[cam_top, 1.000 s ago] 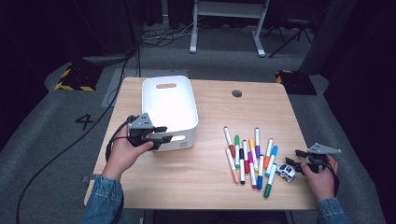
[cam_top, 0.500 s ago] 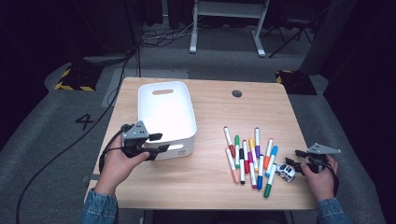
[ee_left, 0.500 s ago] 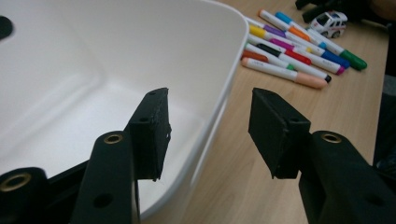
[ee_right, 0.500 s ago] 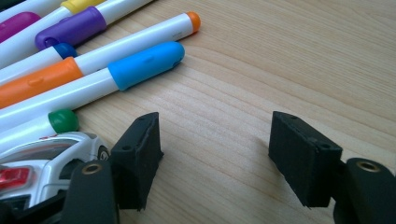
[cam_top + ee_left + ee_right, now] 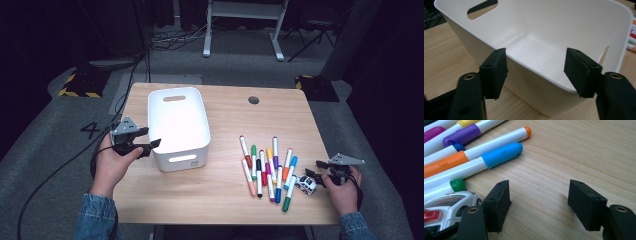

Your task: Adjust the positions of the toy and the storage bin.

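Your left gripper sits at the left wall of the white plastic bin with cut-out handles, near its front corner. Its jaws have just been opening: in the left gripper view they stand apart, with the bin's rim passing between them, and no pad presses on it. The bin rests upright on the light wooden table, left of centre.

Your right gripper lies low at the table's right edge, jaws released, with bare wood between them in the right gripper view. A small white toy car sits just beside its left jaw. A fan of coloured felt-tip markers lies near the car.
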A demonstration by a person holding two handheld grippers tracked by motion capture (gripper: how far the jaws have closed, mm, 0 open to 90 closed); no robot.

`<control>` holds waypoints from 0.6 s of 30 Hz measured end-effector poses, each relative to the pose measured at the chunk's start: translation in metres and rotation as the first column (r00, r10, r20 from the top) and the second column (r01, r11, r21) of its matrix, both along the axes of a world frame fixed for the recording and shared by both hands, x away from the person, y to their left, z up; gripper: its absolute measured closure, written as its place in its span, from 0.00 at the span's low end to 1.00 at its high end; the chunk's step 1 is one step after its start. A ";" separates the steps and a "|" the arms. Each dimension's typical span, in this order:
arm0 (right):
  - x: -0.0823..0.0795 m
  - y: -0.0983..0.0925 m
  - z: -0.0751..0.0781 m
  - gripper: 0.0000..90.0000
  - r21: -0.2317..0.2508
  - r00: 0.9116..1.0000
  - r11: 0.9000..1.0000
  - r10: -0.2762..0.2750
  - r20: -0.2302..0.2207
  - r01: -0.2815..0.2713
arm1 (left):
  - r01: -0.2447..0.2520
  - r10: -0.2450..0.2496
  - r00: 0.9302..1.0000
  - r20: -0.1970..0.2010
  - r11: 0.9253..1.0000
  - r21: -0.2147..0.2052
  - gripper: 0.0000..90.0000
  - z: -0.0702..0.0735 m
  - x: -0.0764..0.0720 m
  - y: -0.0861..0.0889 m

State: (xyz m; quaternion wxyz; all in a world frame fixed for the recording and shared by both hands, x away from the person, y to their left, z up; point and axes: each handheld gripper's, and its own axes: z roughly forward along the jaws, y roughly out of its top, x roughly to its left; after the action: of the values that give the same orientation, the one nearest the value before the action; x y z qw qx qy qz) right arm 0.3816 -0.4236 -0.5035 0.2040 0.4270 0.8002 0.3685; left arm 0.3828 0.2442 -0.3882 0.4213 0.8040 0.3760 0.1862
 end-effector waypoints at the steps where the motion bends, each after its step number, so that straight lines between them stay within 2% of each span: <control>1: 0.000 0.000 0.000 0.38 -0.007 1.000 1.000 0.002 0.002 -0.002 | -0.010 0.010 1.000 0.006 1.000 -0.017 0.36 -0.002 0.001 -0.001; 5: 0.000 0.001 0.000 0.38 0.001 1.000 1.000 -0.004 -0.002 0.004 | -0.008 0.008 1.000 0.019 1.000 -0.013 0.35 -0.003 0.000 -0.003; 10: 0.000 0.002 0.000 0.38 -0.001 1.000 1.000 -0.003 -0.003 0.003 | 0.019 -0.019 1.000 0.017 1.000 -0.007 0.37 -0.003 -0.002 -0.008; 14: 0.000 0.001 0.000 0.38 -0.002 1.000 1.000 -0.001 -0.001 0.001 | 0.032 -0.032 0.999 0.014 0.999 0.000 0.37 -0.003 -0.009 -0.021; 17: 0.000 0.001 0.000 0.38 -0.002 1.000 1.000 -0.001 -0.001 0.001 | 0.056 -0.056 0.998 0.013 0.998 -0.017 0.38 -0.003 -0.019 -0.035; 18: 0.000 0.001 0.000 0.38 -0.002 1.000 1.000 -0.001 0.000 0.001 | 0.067 -0.067 0.998 0.011 0.998 -0.003 0.38 -0.002 -0.021 -0.037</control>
State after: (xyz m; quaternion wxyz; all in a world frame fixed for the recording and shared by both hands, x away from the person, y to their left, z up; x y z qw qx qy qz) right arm 0.3819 -0.4223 -0.5035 0.2045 0.4270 0.8006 0.3674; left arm 0.3616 0.2074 -0.3905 0.4308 0.8144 0.3467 0.1758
